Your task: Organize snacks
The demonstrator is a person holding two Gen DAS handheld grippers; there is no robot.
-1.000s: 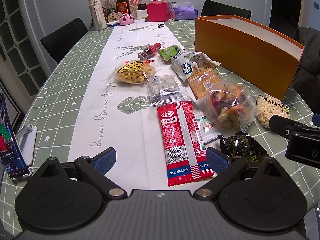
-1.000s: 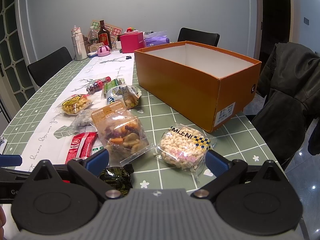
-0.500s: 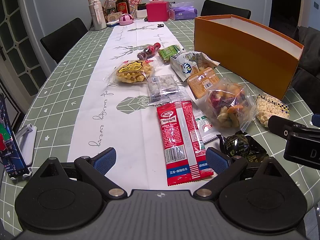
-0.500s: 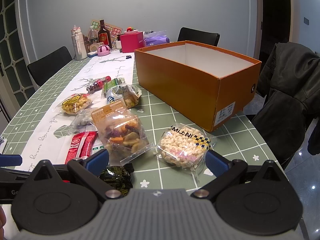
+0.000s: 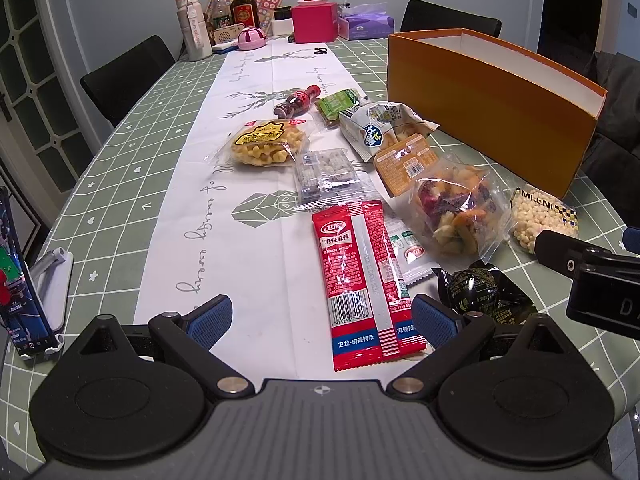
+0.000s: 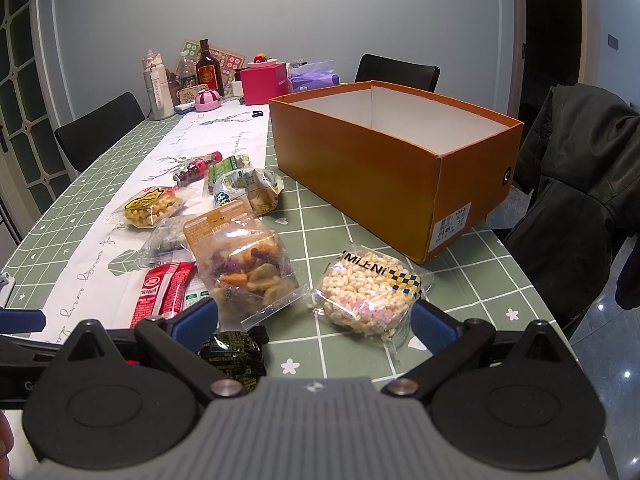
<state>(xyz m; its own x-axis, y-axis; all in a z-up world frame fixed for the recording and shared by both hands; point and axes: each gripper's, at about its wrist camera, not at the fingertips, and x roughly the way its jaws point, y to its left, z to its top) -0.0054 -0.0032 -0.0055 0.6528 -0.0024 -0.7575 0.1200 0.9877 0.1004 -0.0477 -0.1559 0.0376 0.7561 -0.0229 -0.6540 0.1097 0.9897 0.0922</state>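
Right wrist view shows my right gripper (image 6: pixel 314 322) wide open and holding nothing, low over the table by the puffed rice bag (image 6: pixel 370 290) and the mixed veggie chip bag (image 6: pixel 250 270). The orange box (image 6: pixel 394 178) sits just behind them and looks bare inside, though I cannot see its floor. Almost nothing has moved in the last second, so no snack is packed yet; my left gripper (image 5: pixel 322 316) is open too, with the red spicy strip pack (image 5: pixel 362 276) lying flat between its fingers.
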